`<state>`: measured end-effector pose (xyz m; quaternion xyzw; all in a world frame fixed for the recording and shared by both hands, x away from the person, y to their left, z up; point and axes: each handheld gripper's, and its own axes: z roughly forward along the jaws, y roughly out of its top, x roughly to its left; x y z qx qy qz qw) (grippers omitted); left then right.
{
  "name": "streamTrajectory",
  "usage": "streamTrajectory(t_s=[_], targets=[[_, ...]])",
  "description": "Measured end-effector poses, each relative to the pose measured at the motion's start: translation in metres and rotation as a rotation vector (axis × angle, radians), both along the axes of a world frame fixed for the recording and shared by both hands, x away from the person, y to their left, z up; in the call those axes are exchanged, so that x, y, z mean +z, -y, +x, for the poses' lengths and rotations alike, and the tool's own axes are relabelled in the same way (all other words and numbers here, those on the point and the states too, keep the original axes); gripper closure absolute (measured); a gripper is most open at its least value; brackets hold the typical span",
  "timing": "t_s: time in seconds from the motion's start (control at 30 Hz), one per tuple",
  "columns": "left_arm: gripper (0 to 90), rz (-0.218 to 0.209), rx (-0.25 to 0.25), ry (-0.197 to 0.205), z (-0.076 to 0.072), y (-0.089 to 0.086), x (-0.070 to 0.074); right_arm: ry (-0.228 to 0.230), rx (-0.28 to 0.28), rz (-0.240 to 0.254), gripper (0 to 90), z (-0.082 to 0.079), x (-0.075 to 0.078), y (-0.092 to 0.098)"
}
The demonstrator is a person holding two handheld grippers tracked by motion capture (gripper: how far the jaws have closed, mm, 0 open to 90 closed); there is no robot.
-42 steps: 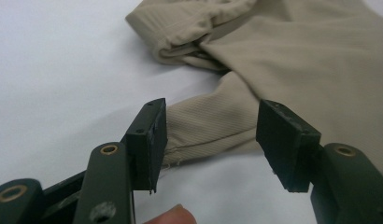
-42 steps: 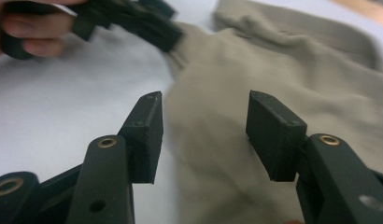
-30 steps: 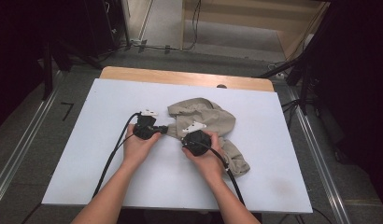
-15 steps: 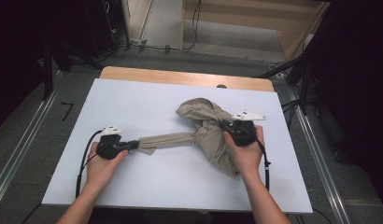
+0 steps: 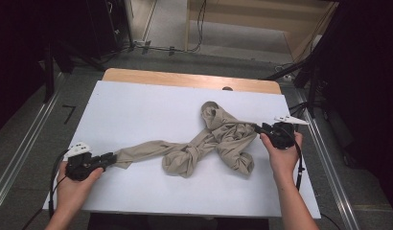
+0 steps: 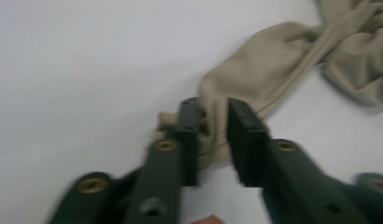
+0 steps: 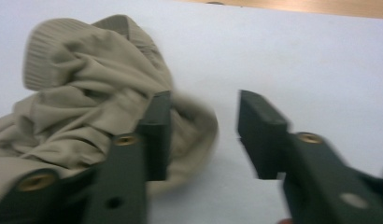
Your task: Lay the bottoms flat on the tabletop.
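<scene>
2 grippers, 1 garment, 1 table. Left gripper point(image 5: 109, 157) near the front-left edge: jaws just opened, spread a little, sleeve end lies between them, pads not pressing. Beige garment point(image 5: 218, 139) stretched across the white table point(image 5: 137, 110), bunched mid-right, one knot-like twist. Right gripper point(image 5: 258, 128) at the right: jaws just opened, spread, cloth edge loose by one jaw.

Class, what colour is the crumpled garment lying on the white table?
The garment is plain beige, a sandy tan; it shows best in the high view.
</scene>
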<state>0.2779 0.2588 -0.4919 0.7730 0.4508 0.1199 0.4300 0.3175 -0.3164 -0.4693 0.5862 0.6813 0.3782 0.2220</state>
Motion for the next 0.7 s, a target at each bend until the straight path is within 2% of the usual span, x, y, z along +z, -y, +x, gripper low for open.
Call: streamTrajectory(t_s=[0.07, 0.1, 0.13, 0.17, 0.27, 0.3, 0.33, 0.37, 0.4, 0.43, 0.5, 0.53, 0.57, 0.63, 0.67, 0.7], targets=[[53.9, -0.015, -0.027, 0.022, 0.002, 0.021, 0.005, 0.016, 0.018, 0.017, 42.6, -0.004, 0.001, -0.005], [46.2, -0.053, -0.083, 0.025, 0.007, 0.044, 0.009, 0.026, 0.057, 0.011, 39.8, -0.009, 0.003, -0.016], [41.7, -0.053, -0.083, 0.025, 0.007, 0.044, 0.009, 0.026, 0.057, 0.011, 39.8, -0.009, 0.003, -0.016], [41.7, -0.062, -0.109, 0.028, 0.010, 0.057, 0.011, 0.029, 0.082, 0.007, 38.7, -0.011, 0.003, -0.022], [30.2, -0.053, -0.188, 0.036, 0.018, 0.099, 0.012, 0.016, 0.158, -0.004, 36.5, -0.018, 0.000, -0.043], [23.0, -0.039, -0.212, 0.040, 0.021, 0.114, 0.011, 0.004, 0.199, -0.001, 34.4, -0.022, -0.003, -0.056], [16.9, -0.029, -0.282, 0.021, 0.027, 0.140, 0.007, 0.002, 0.211, 0.002, 33.5, -0.024, -0.005, -0.061], [12.7, -0.029, -0.282, 0.021, 0.027, 0.140, 0.007, -0.004, 0.223, -0.002, 32.3, -0.026, -0.007, -0.066], [12.2, 0.000, -0.322, 0.003, 0.032, 0.162, 0.002, -0.007, 0.231, -0.003, 31.5, -0.028, -0.009, -0.070], [12.2, 0.000, -0.322, 0.003, 0.032, 0.162, 0.002, -0.007, 0.231, -0.003, 31.5, -0.028, -0.009, -0.070], [12.2, 0.033, -0.324, -0.020, 0.037, 0.179, -0.002, -0.008, 0.244, -0.006, 30.5, -0.033, -0.014, -0.075], [12.2, 0.075, -0.332, -0.042, 0.042, 0.189, -0.008, -0.011, 0.245, -0.001, 29.7, -0.037, -0.018, -0.076], [12.6, 0.075, -0.332, -0.042, 0.042, 0.189, -0.008, -0.011, 0.245, -0.001, 29.7, -0.037, -0.018, -0.076], [15.7, 0.132, -0.318, -0.077, 0.045, 0.196, -0.015, -0.016, 0.236, 0.001, 29.4, -0.040, -0.024, -0.075], [19.3, 0.151, -0.314, -0.057, 0.044, 0.197, -0.015, -0.021, 0.235, 0.002, 29.2, -0.042, -0.027, -0.073], [53.0, 0.175, -0.320, -0.034, 0.043, 0.196, -0.014, -0.028, 0.228, 0.016, 29.1, -0.045, -0.031, -0.071]])
